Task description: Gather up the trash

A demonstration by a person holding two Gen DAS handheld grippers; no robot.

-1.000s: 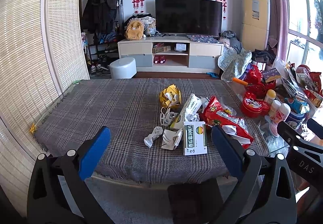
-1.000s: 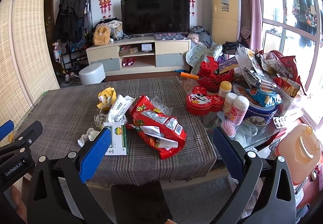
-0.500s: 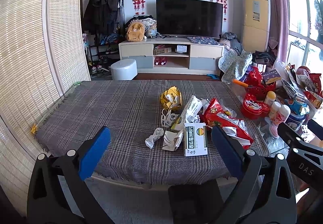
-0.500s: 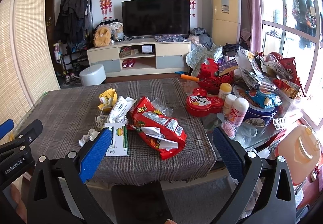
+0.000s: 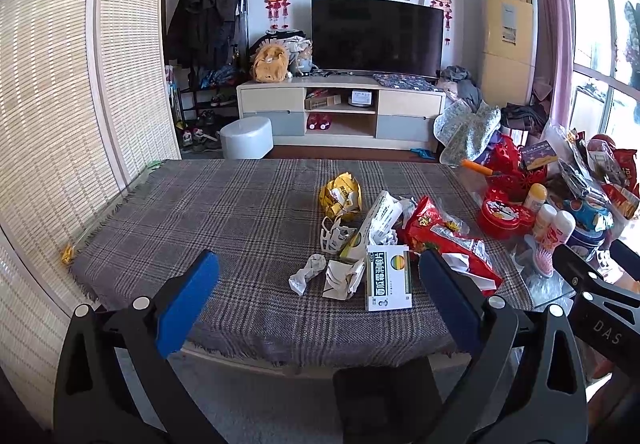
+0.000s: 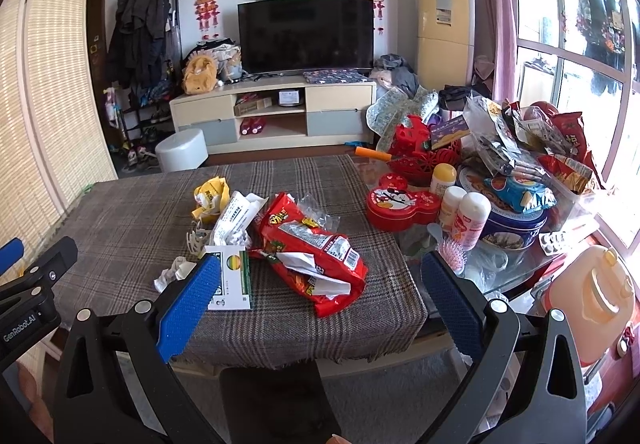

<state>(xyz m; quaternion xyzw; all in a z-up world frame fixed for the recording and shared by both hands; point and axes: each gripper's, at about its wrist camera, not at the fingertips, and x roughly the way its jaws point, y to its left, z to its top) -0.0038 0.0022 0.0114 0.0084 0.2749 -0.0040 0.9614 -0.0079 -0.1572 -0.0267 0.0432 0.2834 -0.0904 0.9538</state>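
Trash lies in a heap on the plaid tablecloth: a red snack bag, a white and green medicine box, a crumpled yellow wrapper, a torn white carton and crumpled paper balls. My left gripper hangs open before the table's near edge, short of the paper balls and the box. My right gripper is open too, level with the red bag and apart from it. Neither holds anything.
On the glass table end to the right stand a red cartoon tin, white bottles, a blue biscuit tin and piled snack bags. An orange jug sits lower right. A TV stand and white stool lie beyond.
Both views have shifted slightly, with the table and trash sitting a little lower and farther in the frames. Both grippers stay open and nothing on the table has moved.
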